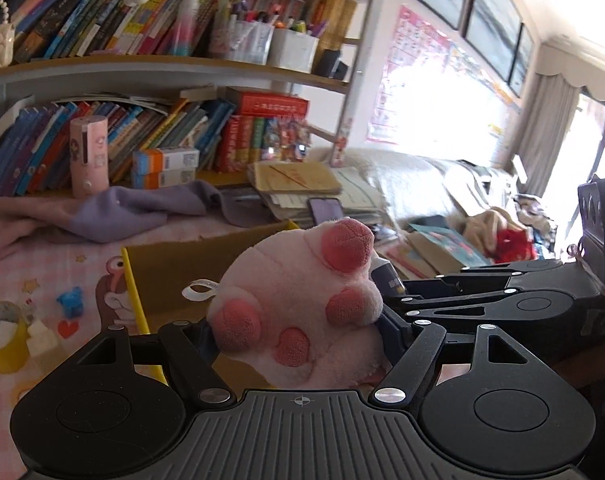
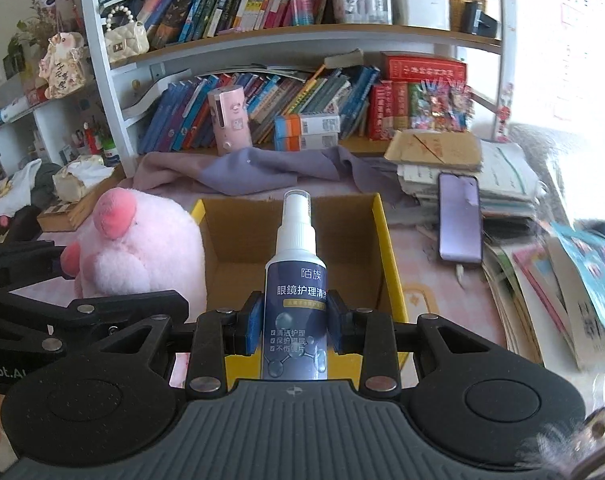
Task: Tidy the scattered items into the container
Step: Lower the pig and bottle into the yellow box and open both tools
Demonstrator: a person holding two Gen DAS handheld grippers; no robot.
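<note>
My left gripper (image 1: 298, 332) is shut on a pink plush paw toy (image 1: 302, 300) and holds it over the yellow-rimmed cardboard box (image 1: 174, 264). The toy (image 2: 142, 248) also shows in the right wrist view at the box's left side. My right gripper (image 2: 294, 320) is shut on a dark blue spray bottle (image 2: 296, 280) with a white nozzle, upright above the near edge of the box (image 2: 386, 248). The box's inside looks bare where it shows. The right gripper (image 1: 482, 300) sits just right of the toy in the left wrist view.
A yellow tape roll (image 1: 6, 336), white blocks (image 1: 40, 336) and a small blue toy (image 1: 70, 300) lie on the pink mat left of the box. A purple cloth (image 2: 262, 172), a phone (image 2: 460, 216) on stacked papers and bookshelves (image 2: 262, 80) lie behind.
</note>
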